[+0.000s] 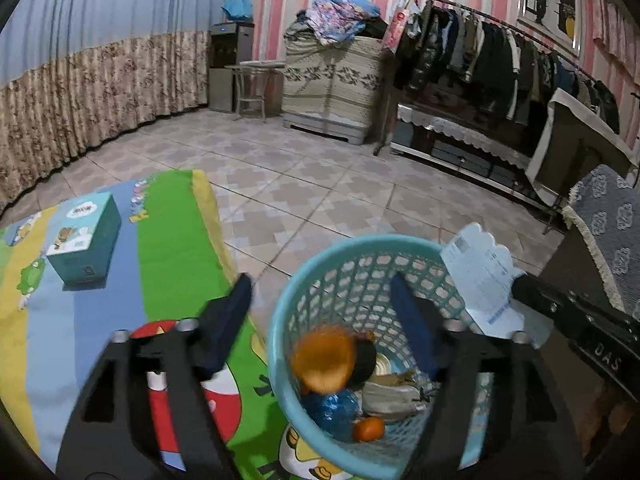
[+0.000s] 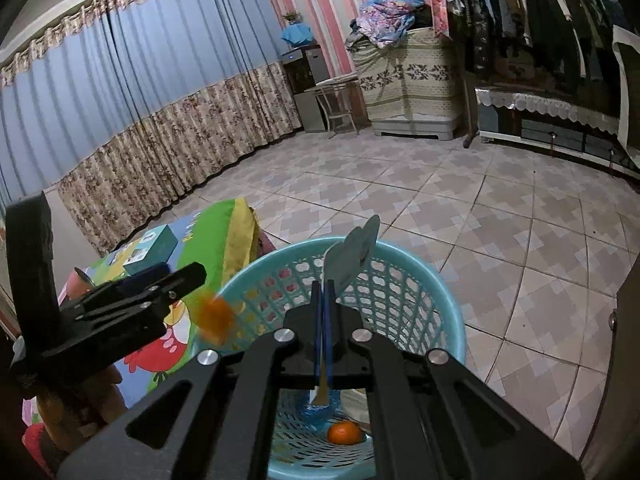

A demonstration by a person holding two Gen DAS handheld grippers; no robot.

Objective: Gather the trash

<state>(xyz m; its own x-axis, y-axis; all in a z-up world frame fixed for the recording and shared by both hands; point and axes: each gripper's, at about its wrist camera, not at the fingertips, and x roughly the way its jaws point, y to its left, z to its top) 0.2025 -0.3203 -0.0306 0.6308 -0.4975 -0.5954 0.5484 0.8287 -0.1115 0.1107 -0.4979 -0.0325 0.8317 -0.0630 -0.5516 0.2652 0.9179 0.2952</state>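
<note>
Right gripper point(image 2: 325, 304) over the basket point(image 1: 280, 320), jaws pinched flat on a paper slip point(image 2: 354, 256) standing above the rim. Left gripper point(image 1: 320, 300) spread wide, empty; blurred orange object point(image 1: 325, 360) in mid-air below it. Orange point(image 2: 345, 432), blue wrapper point(image 1: 332, 410) on basket bottom. Teal box point(image 1: 86, 236) on play mat point(image 1: 172, 220).

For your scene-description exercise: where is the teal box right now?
The teal box stands on the colourful play mat, left of the blue basket in the left wrist view, beyond the left gripper.
</note>
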